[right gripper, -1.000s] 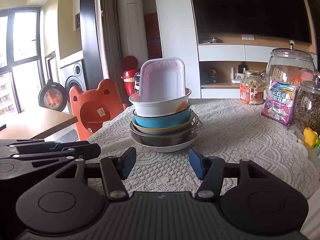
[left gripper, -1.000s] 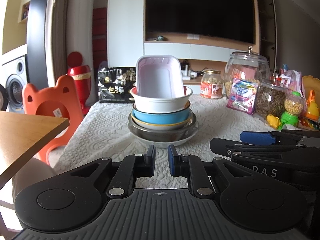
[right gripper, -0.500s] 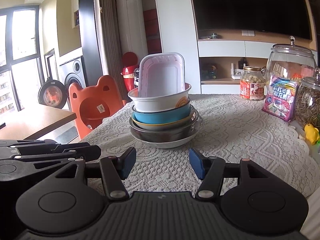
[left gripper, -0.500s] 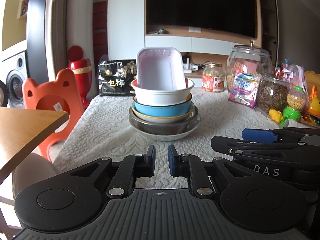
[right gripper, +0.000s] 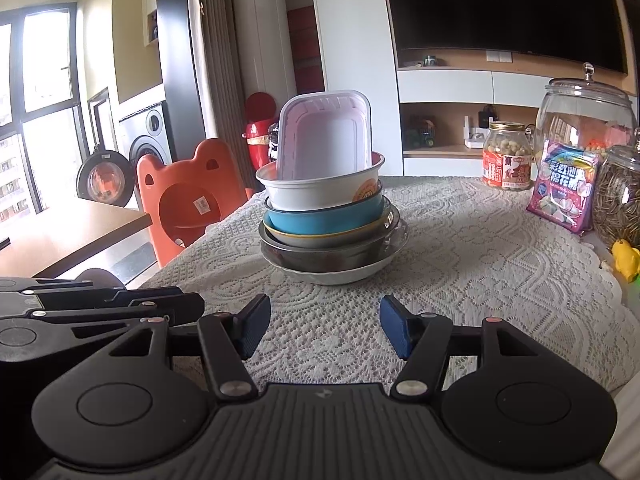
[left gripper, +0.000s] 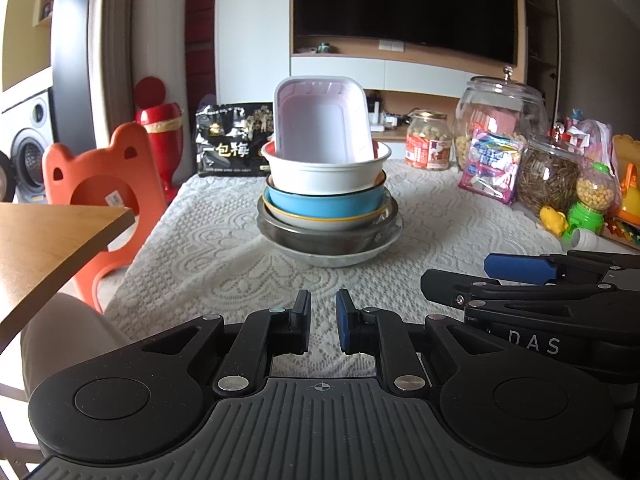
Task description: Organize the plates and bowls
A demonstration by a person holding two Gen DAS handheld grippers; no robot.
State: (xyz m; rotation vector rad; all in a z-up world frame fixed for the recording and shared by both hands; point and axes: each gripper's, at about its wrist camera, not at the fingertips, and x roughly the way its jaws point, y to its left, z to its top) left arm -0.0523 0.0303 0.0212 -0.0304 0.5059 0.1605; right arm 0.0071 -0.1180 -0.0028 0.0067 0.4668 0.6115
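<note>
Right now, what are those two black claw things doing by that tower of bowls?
A person holds a claw in each hand, tidying dishes. The left claw is nearly closed and empty; the right claw is open and empty. Both hover over the lace tablecloth, short of the stack. There, a pink-lined tray stands tilted in a white bowl, above a blue bowl, a metal bowl and a plate. Nothing is grabbed yet.

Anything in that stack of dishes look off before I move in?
Yes: the rectangular white tray stands nearly upright on its end inside the top white bowl, leaning back instead of nesting flat. Below it, the blue bowl and the dishes under it sit slightly off-centre. Nothing looks spilled or broken.
</note>
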